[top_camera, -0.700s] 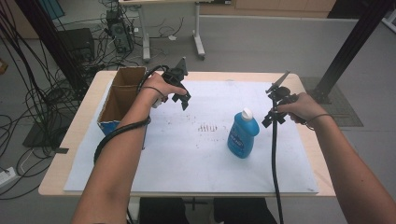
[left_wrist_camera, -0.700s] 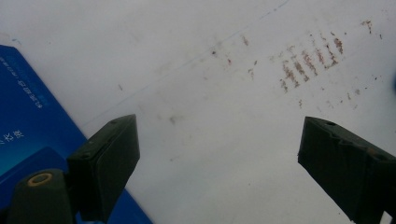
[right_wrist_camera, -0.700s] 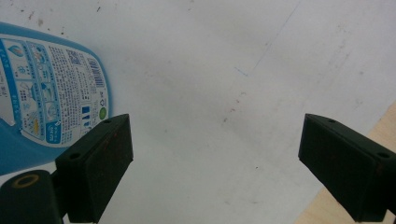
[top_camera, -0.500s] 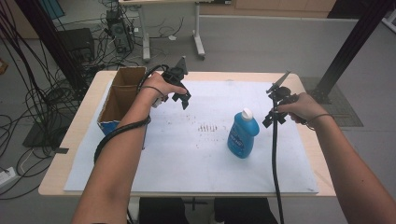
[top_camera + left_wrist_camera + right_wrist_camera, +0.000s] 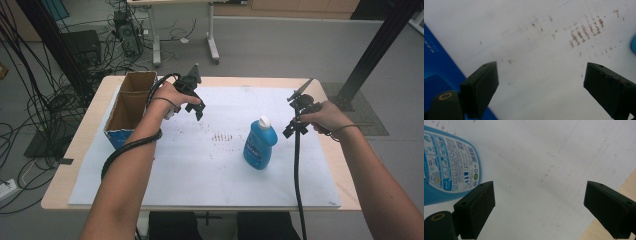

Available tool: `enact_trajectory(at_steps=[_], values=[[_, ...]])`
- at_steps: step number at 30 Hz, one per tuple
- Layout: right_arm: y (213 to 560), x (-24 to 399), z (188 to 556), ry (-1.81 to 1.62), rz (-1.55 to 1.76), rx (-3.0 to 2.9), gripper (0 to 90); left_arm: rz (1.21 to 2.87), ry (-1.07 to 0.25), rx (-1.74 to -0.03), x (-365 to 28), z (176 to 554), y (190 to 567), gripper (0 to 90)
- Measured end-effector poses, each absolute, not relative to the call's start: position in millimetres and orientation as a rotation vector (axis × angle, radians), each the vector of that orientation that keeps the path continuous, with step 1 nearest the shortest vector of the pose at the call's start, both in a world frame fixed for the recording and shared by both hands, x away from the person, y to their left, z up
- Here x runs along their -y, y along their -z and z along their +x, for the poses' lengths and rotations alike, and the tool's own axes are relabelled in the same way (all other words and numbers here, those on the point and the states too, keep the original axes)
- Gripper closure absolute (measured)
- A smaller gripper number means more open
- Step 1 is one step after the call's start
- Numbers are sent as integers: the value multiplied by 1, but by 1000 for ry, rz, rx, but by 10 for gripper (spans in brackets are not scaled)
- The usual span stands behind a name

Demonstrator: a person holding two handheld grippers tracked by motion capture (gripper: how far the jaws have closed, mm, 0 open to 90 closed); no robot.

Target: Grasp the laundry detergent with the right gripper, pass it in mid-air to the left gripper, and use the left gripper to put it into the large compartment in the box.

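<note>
A blue bottle [image 5: 260,144] with a white cap stood upright on the white sheet [image 5: 200,165] covering the surface, right of centre; in the right gripper view its back label [image 5: 447,167] showed small print, icons and a barcode. The right gripper [image 5: 295,122] hovered just beside it, jaws spread wide and empty. The left gripper [image 5: 197,102], also wide open with nothing between its jaws, hung well apart near the cardboard box [image 5: 125,107], above brownish smudges [image 5: 585,31].
</note>
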State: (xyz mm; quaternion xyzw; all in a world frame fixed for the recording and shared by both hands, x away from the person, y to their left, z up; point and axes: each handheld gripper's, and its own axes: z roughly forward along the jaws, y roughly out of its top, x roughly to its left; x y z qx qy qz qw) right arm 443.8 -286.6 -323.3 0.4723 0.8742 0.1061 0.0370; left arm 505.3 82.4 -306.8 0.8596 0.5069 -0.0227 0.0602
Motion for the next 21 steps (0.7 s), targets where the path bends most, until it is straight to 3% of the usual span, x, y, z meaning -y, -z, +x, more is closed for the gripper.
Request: enact_trajectory(at_steps=[21], values=[[326, 305, 415, -384, 1440, -2660, 78, 2571, 18, -1513, -87, 472, 311, 129]])
